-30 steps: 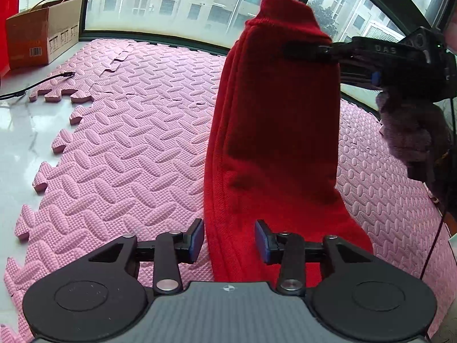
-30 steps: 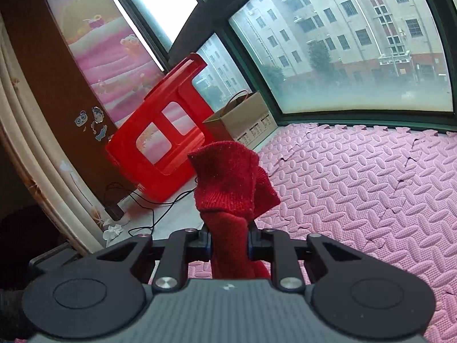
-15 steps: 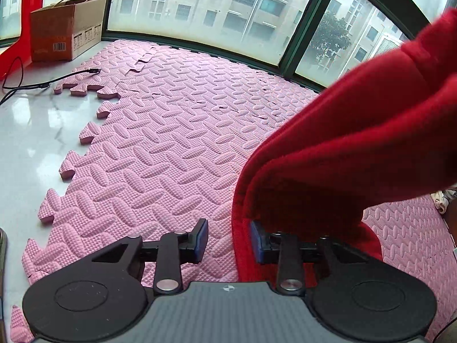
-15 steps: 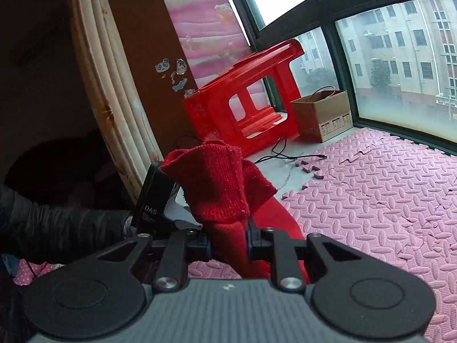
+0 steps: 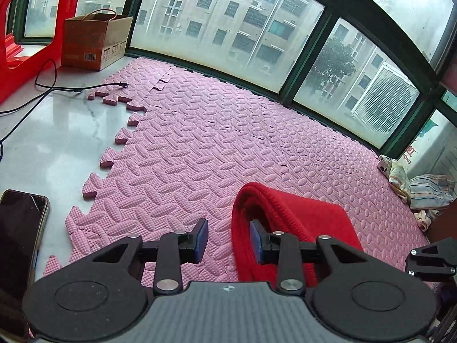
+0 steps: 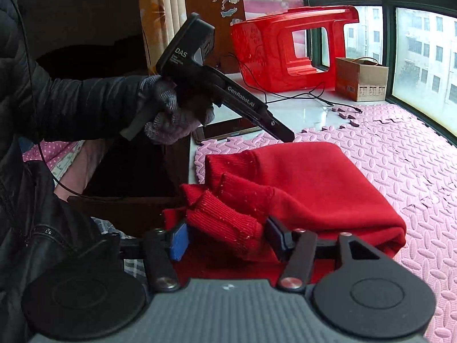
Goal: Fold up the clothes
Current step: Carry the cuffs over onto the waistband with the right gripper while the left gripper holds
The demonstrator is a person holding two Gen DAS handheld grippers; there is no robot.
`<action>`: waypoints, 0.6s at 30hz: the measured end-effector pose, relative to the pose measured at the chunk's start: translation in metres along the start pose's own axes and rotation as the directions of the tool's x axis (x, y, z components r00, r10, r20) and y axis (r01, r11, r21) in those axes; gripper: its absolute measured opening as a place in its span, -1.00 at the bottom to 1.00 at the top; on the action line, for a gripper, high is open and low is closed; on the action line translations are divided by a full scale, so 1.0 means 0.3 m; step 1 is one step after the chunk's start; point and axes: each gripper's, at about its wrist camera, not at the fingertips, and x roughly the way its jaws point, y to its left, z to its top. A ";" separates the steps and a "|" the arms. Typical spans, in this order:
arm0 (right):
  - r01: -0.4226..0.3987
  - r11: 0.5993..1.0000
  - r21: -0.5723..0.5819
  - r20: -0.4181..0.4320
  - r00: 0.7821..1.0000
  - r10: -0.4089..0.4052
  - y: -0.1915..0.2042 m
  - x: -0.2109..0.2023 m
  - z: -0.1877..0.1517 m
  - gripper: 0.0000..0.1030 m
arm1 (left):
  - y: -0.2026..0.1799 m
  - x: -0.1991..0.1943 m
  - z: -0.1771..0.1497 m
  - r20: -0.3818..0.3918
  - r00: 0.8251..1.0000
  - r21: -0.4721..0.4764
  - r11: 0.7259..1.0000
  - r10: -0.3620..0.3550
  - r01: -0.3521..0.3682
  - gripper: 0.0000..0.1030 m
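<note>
A red knitted garment [image 6: 314, 177] lies folded over on the pink foam mat [image 5: 200, 143]. Its ribbed cuff [image 6: 225, 225] sits between the pads of my right gripper [image 6: 225, 240], whose jaws are opening and stand off the cuff on both sides. In the left wrist view the red garment [image 5: 300, 223] lies low on the right, and its folded edge stands just inside the right finger of my left gripper [image 5: 228, 241]. That gripper is open, with bare mat showing beside its left pad. In the right wrist view a gloved hand holds the left gripper [image 6: 287, 136] at the garment's far edge.
A red plastic stool [image 6: 285, 48], a cardboard box [image 5: 94, 43] and a black cable [image 5: 71, 88] lie on the white sill at the left. A dark phone [image 5: 20, 243] lies near the mat's edge. Several bundled cloths [image 5: 422, 188] sit at the right, and windows close off the far side.
The garment hung upright from my shut right gripper; now it lies folded on the mat. The right jaws have come apart off the cuff. My left gripper has drawn back.
</note>
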 end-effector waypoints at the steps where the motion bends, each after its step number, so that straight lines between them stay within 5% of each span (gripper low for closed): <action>1: 0.005 1.000 0.020 0.005 1.000 -0.005 0.007 -0.014 0.006 0.13 | -0.016 -0.018 -0.002 0.006 1.000 0.005 1.000 -0.014 0.014 -0.33; 8: 0.065 0.978 0.197 0.071 0.994 -0.080 -0.002 -0.066 0.061 -0.09 | -0.121 -0.123 -0.035 0.023 0.994 0.028 0.994 -0.102 0.102 -0.29; 11: 0.068 0.962 0.264 0.046 0.995 -0.083 -0.006 -0.037 0.054 -0.36 | -0.145 -0.141 -0.062 0.010 0.992 0.014 0.992 -0.126 0.125 -0.28; 18: 0.110 0.957 0.268 -0.046 0.994 -0.101 0.062 0.034 -0.010 -0.37 | -0.164 -0.148 -0.119 -0.025 0.988 -0.013 0.988 -0.154 0.154 -0.27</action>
